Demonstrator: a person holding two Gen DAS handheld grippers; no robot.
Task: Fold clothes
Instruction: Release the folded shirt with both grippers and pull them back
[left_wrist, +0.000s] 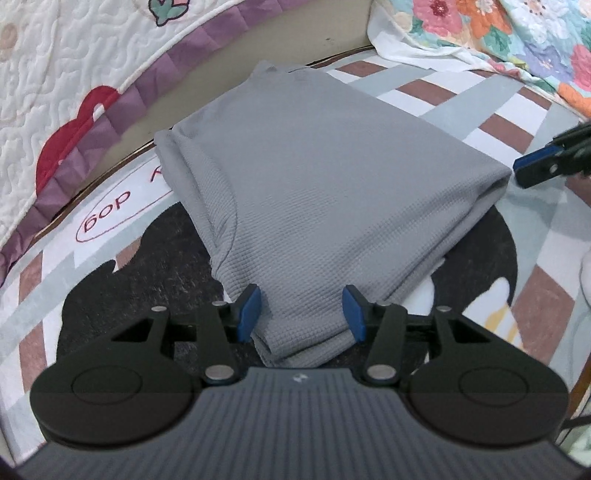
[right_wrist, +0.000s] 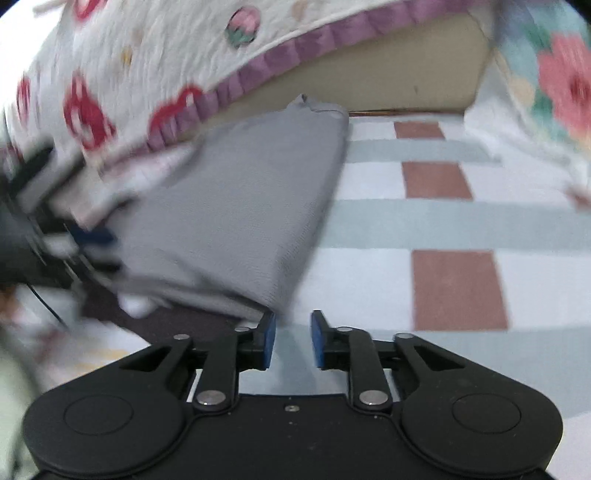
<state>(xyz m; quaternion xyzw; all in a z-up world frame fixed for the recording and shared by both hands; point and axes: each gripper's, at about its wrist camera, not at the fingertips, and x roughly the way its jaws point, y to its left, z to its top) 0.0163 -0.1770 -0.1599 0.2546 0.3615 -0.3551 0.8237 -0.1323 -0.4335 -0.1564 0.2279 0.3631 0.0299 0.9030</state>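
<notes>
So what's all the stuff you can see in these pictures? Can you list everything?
shirt: one, grey, folded flat on the mat, near corner lying between the left gripper's open fingers.
mat: one, white with pale green stripes, brown squares and a black shape, under the shirt.
quilt: one, white with red patches and a purple frill, beyond the shirt on the left.
flowered blanket: one, pale blue with pink and orange flowers, far right.
left gripper: one, black with blue pads, open, pads not pressing the shirt.
right gripper: one, black with blue pads, open, just off the shirt's near corner, nothing between its pads.
</notes>
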